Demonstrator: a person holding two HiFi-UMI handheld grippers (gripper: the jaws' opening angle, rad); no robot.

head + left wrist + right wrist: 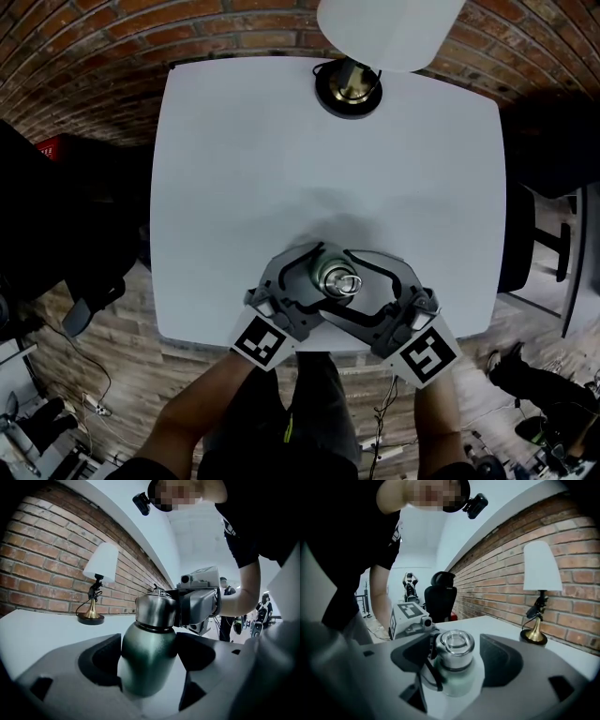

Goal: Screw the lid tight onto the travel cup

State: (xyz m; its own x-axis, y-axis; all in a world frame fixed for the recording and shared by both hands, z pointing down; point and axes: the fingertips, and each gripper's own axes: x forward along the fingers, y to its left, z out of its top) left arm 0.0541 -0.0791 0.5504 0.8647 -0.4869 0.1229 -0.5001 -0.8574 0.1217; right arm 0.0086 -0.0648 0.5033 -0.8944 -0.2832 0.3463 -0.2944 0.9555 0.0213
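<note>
A dark green travel cup (336,279) with a steel lid (339,281) stands upright near the front edge of the white table (234,169). My left gripper (314,281) comes in from the left and is shut on the cup's body (147,658), with a pad pressed against each side. The right gripper (361,286) reaches in from the right at lid height. Its jaws stand around the lid (454,648), and a gap shows between the lid and the right-hand pad (497,660). In the left gripper view the lid (156,610) sits squarely on the cup's neck.
A brass lamp (349,86) with a white shade stands at the table's far edge. A brick wall runs behind it. A black office chair (440,597) is off to the table's left. The table's front edge lies just under my wrists.
</note>
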